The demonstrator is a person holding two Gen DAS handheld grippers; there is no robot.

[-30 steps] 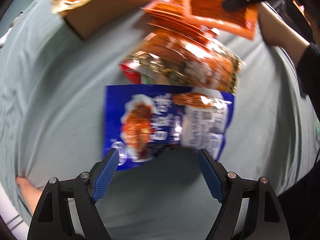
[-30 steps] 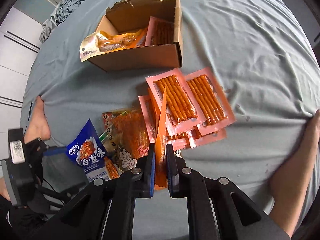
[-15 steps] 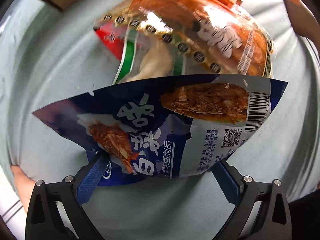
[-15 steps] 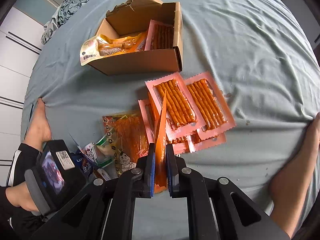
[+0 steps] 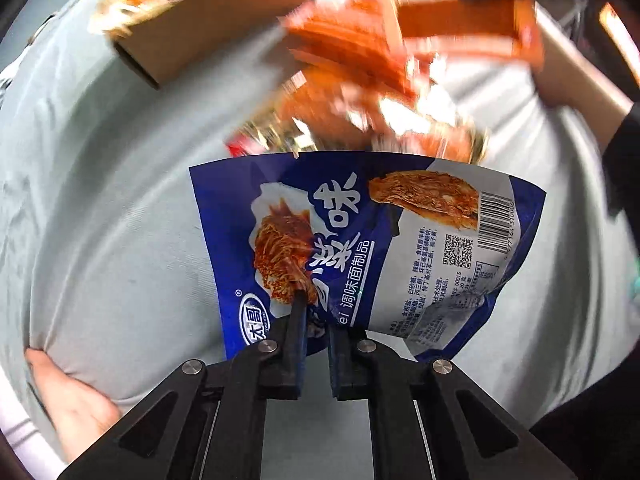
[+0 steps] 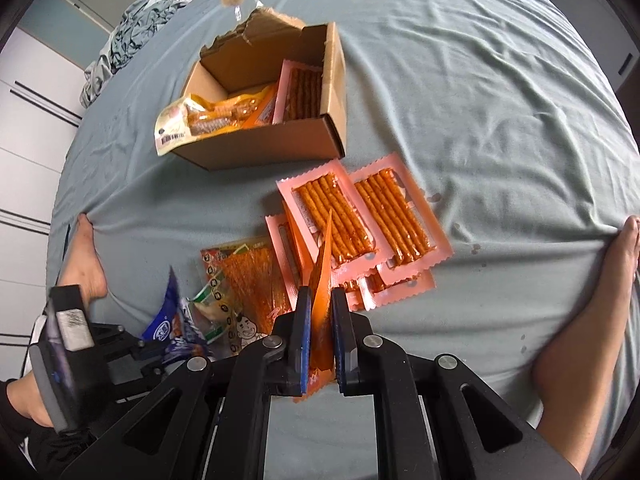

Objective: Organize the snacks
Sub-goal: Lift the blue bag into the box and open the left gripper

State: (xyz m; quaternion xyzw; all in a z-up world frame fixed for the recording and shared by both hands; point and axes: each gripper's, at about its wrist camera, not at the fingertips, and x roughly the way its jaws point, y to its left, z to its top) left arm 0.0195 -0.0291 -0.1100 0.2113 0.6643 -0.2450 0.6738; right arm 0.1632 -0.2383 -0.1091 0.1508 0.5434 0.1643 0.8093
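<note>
My left gripper (image 5: 316,320) is shut on the bottom edge of a blue snack bag (image 5: 360,240) and holds it up off the grey sheet; the bag also shows in the right wrist view (image 6: 170,320). My right gripper (image 6: 320,320) is shut on an orange snack packet (image 6: 322,280), held edge-on above the pile. An open cardboard box (image 6: 272,136) at the back holds a yellow packet (image 6: 212,116) and a pink stick-snack packet (image 6: 300,92). Several pink stick-snack packets (image 6: 360,216) and an orange strip-snack bag (image 6: 248,276) lie on the sheet.
Everything lies on a wrinkled grey sheet (image 6: 480,100). Bare feet press on the sheet at the left (image 6: 84,260) and right (image 6: 624,248). A heap of cloth (image 6: 132,36) lies at the far back left. The box is blurred in the left wrist view (image 5: 192,32).
My left gripper has closed on the blue bag and lifted it from the sheet. My right gripper holds the orange packet in much the same place.
</note>
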